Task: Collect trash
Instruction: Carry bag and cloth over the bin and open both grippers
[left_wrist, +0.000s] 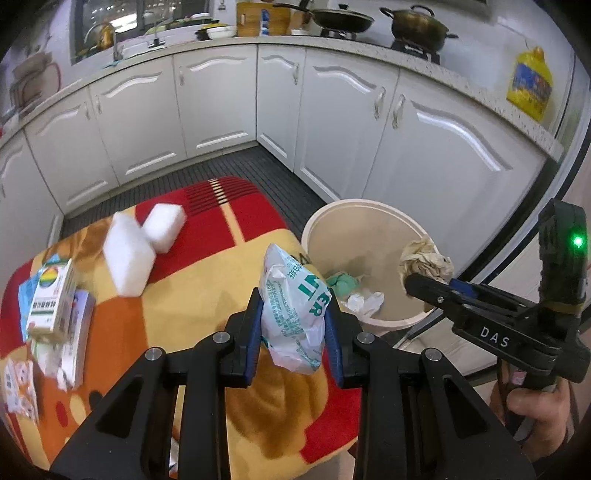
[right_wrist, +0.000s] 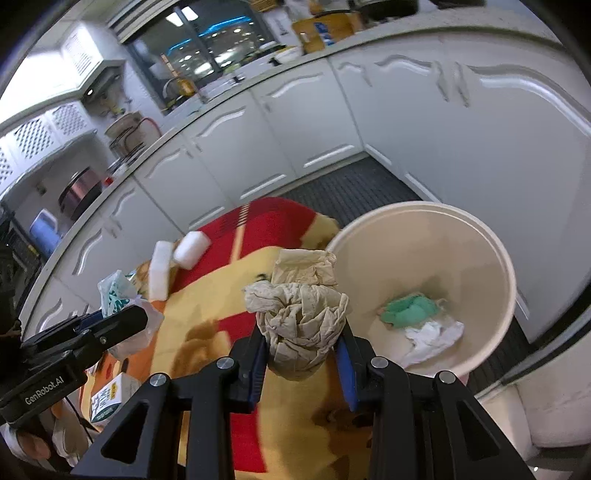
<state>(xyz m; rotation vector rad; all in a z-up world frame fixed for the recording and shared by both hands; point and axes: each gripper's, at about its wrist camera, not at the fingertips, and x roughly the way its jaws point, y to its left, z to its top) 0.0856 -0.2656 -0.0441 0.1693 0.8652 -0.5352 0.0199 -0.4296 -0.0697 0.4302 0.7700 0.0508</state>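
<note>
My left gripper (left_wrist: 293, 317) is shut on a crumpled white plastic bag with green print (left_wrist: 295, 310), held above the table's right edge; it also shows in the right wrist view (right_wrist: 118, 295). My right gripper (right_wrist: 303, 343) is shut on a crumpled beige paper wad (right_wrist: 301, 314), held at the rim of the cream trash bucket (right_wrist: 480, 236); the wad shows in the left wrist view (left_wrist: 424, 262) over the bucket (left_wrist: 332, 218). Inside the bucket lie a green wad (right_wrist: 406, 310) and white tissue (right_wrist: 432, 336).
The table carries a red, yellow and orange cloth (left_wrist: 207, 306). Two white foam blocks (left_wrist: 129, 254) lie at its far side. Small boxes (left_wrist: 55, 299) stand at the left. White kitchen cabinets (left_wrist: 369, 122) stand behind, above a dark floor mat (left_wrist: 258, 166).
</note>
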